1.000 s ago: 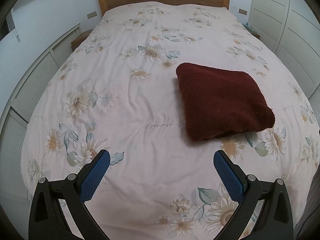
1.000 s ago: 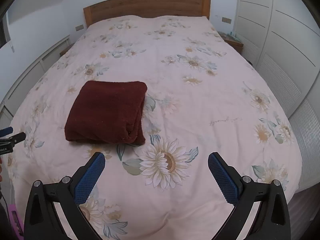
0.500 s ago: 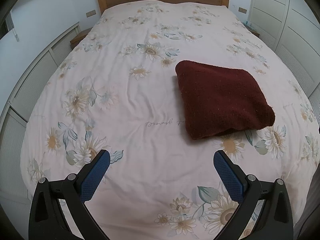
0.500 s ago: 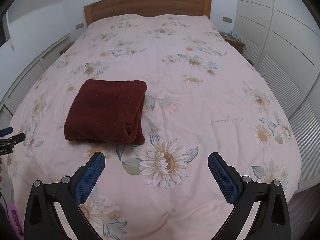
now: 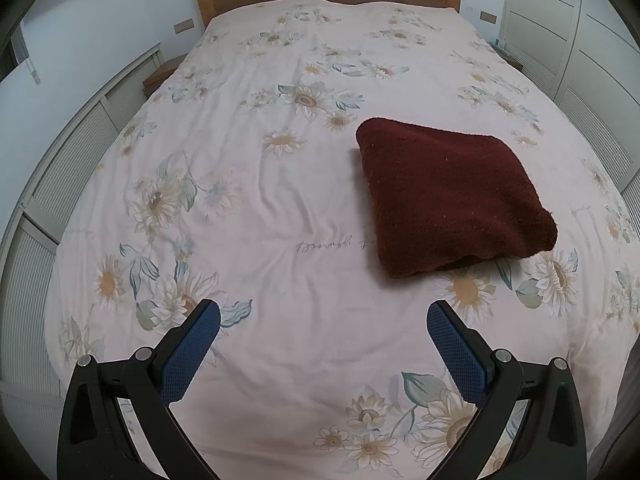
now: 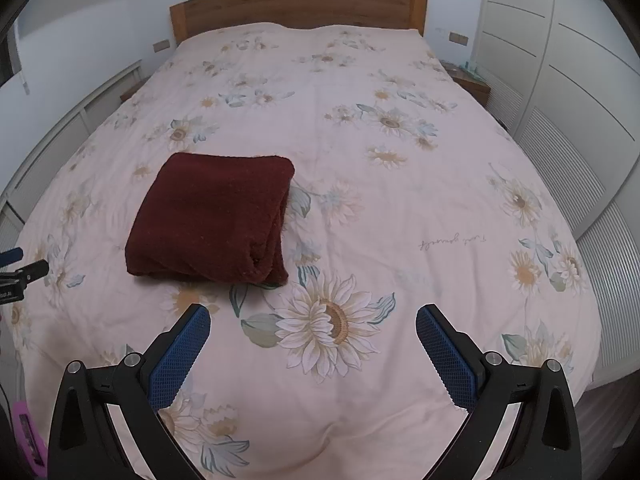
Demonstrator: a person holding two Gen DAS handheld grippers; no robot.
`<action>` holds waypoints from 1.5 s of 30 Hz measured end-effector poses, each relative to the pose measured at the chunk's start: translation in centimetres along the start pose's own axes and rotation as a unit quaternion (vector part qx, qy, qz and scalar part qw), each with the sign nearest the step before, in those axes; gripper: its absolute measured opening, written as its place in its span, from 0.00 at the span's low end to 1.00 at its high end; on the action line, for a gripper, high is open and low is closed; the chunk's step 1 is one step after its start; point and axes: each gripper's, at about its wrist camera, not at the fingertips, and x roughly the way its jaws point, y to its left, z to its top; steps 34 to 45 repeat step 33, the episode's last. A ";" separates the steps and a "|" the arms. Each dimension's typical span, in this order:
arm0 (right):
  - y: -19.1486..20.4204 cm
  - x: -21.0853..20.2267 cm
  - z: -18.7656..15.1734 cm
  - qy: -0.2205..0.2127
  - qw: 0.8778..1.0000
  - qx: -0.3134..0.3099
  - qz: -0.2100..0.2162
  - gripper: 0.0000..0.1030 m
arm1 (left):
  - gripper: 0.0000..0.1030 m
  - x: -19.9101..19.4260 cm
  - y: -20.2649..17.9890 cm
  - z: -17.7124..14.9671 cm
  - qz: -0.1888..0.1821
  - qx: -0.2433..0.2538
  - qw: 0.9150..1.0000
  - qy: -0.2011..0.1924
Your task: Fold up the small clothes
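One bed (image 5: 280,208) with a flowered cover fills both views, its wooden headboard (image 6: 298,8) at the far edge. A folded dark red cloth (image 5: 448,196) lies flat on the cover, nearer the foot edge than the headboard. The left gripper (image 5: 323,322) and the right gripper (image 6: 313,322) hover above the foot edge, fingers spread wide, holding nothing, apart from the cloth.
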 end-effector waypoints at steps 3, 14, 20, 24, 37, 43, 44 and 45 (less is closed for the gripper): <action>-0.1 0.1 -0.1 0.002 1.000 -0.001 0.002 1.00 | 0.99 0.1 -0.1 0.1 0.001 0.000 1.000 0.002; -0.3 0.6 -0.1 0.009 1.000 -0.003 0.001 1.00 | 0.99 0.4 -0.1 0.0 0.002 -0.001 1.000 0.003; -0.3 0.7 -0.2 0.012 1.000 -0.004 0.002 1.00 | 0.99 0.4 -0.1 -0.1 0.001 -0.003 1.000 0.004; -0.3 0.8 -0.2 0.013 1.000 -0.002 0.004 1.00 | 0.99 0.4 -0.1 -0.2 0.001 -0.002 1.000 0.004; -0.4 1.1 -0.3 0.018 1.000 -0.003 0.006 1.00 | 0.99 0.5 0.0 -0.4 -0.002 -0.003 1.000 0.007; -0.4 1.1 -0.3 0.018 1.000 -0.003 0.006 1.00 | 0.99 0.5 0.0 -0.4 -0.002 -0.003 1.000 0.007; -0.4 1.1 -0.3 0.018 1.000 -0.003 0.006 1.00 | 0.99 0.5 0.0 -0.4 -0.002 -0.003 1.000 0.007; -0.4 1.1 -0.3 0.018 1.000 -0.003 0.006 1.00 | 0.99 0.5 0.0 -0.4 -0.002 -0.003 1.000 0.007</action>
